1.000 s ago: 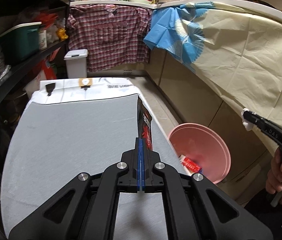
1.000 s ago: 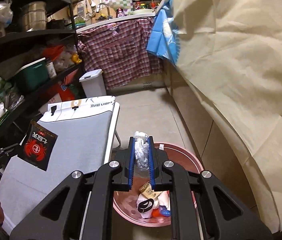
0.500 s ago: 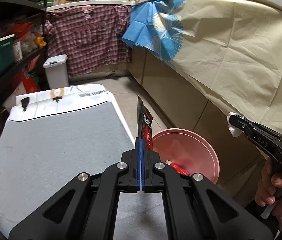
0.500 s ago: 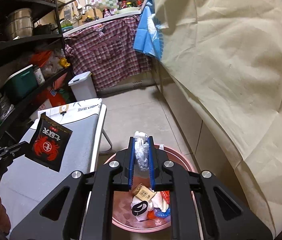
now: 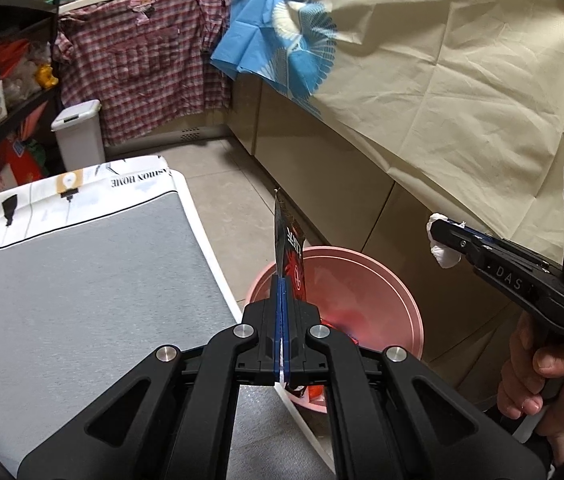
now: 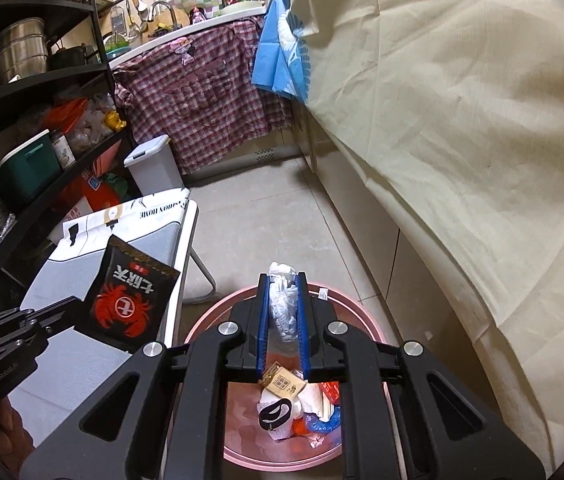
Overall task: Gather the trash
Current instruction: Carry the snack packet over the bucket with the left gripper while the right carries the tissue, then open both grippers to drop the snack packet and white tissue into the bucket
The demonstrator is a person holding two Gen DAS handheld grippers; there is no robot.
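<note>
left gripper (image 5: pixel 282 300) pinches black crab-print packet (image 6: pixel 129 296), held over the table's (image 5: pixel 81 264) right edge beside pink basin (image 5: pixel 382 280) | right gripper (image 6: pixel 282 304) clamps crumpled white tissue (image 6: pixel 282 304) above the basin, trash inside

**Two scraps held over the pink basin**

A black packet (image 6: pixel 131 298) with a red crab print and white characters hangs upright in the air, pinched at its lower edge, near the right edge of the grey surface (image 5: pixel 81 280) and just left of the pink basin (image 6: pixel 366 320). A crumpled white tissue (image 6: pixel 282 300) is squeezed above that basin, which stands on the floor and already holds wrappers and scraps (image 6: pixel 294 404).
</note>
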